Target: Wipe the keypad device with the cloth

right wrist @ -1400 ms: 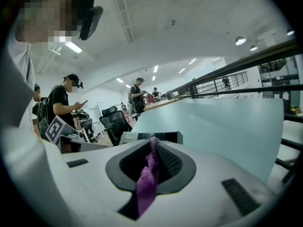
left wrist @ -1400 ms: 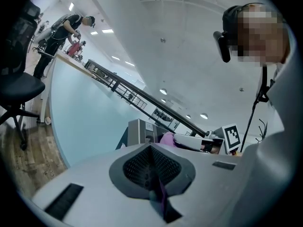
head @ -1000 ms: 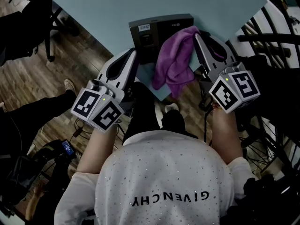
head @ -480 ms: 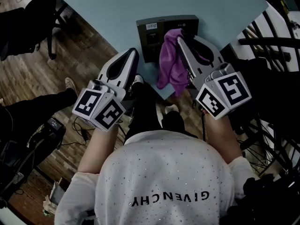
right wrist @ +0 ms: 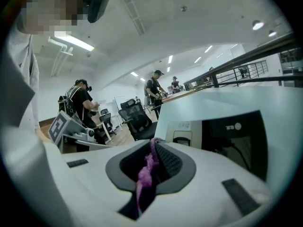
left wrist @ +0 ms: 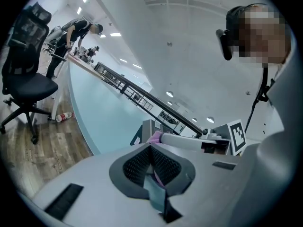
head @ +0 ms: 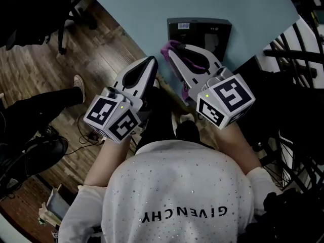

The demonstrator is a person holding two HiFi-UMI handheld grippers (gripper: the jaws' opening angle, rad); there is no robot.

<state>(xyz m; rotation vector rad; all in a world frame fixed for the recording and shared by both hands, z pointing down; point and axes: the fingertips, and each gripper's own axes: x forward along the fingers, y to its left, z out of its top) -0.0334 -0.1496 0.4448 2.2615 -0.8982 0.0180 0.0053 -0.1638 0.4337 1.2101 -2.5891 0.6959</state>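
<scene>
In the head view, the right gripper [head: 171,49] has swung left off the dark, boxy keypad device [head: 200,32] on the pale blue table [head: 142,9]. The soft purple cloth [head: 188,65] is now bunched beneath it. The left gripper view shows the left gripper [left wrist: 150,148] with its ribbed pads pressed together on nothing, while the right gripper view shows jaws clamped on the crumpled cloth, with the device just beyond.

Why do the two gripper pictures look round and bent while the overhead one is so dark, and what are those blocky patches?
Left gripper view: a wide-angle lens bows the table edge and blackens the corners; the mosaic patch hides a face. Right gripper view: same bulge and another patch; the cloth close to the lens is soft, the keypad device behind it clearer. Head view: dim, with dark areas losing detail.
</scene>
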